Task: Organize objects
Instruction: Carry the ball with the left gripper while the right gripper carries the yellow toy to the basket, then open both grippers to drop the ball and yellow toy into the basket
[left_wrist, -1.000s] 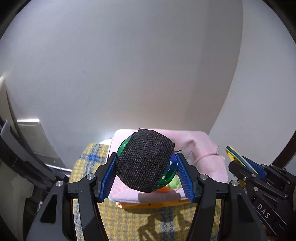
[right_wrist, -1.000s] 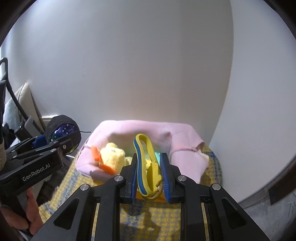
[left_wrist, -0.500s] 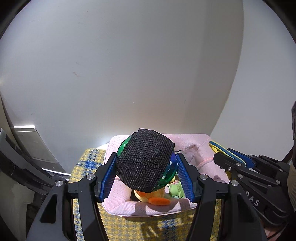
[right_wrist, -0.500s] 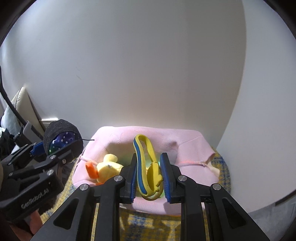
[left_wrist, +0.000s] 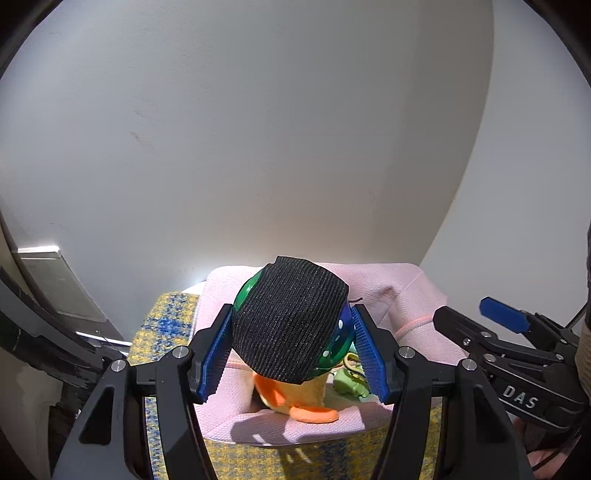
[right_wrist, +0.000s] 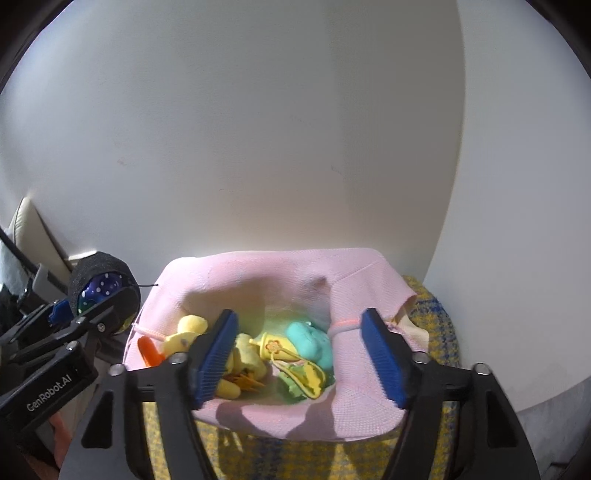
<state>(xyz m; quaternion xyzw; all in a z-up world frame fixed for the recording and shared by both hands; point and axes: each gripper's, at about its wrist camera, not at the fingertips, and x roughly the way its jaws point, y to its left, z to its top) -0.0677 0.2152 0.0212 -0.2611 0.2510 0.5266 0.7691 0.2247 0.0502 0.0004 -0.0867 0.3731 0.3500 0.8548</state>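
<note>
My left gripper (left_wrist: 291, 354) is shut on a green and blue ball with a black knit band (left_wrist: 290, 325), held above the pink fabric basket (left_wrist: 406, 291). The ball also shows at the left of the right wrist view (right_wrist: 101, 291). My right gripper (right_wrist: 299, 354) is open and empty over the basket (right_wrist: 258, 273). Below it in the basket lies the yellow and blue loop toy (right_wrist: 306, 376), among a yellow plush duck (right_wrist: 184, 332), a teal toy (right_wrist: 310, 341) and other small toys.
The basket sits on a yellow and blue checked cloth (right_wrist: 439, 321) against a white wall (right_wrist: 258, 129). Dark furniture and a pale panel (left_wrist: 55, 280) stand at the left. My right gripper shows at the right of the left wrist view (left_wrist: 509, 354).
My right gripper has opened and let go of the yellow and blue loop toy, which now lies in the basket. Both grippers have moved closer over the basket.
</note>
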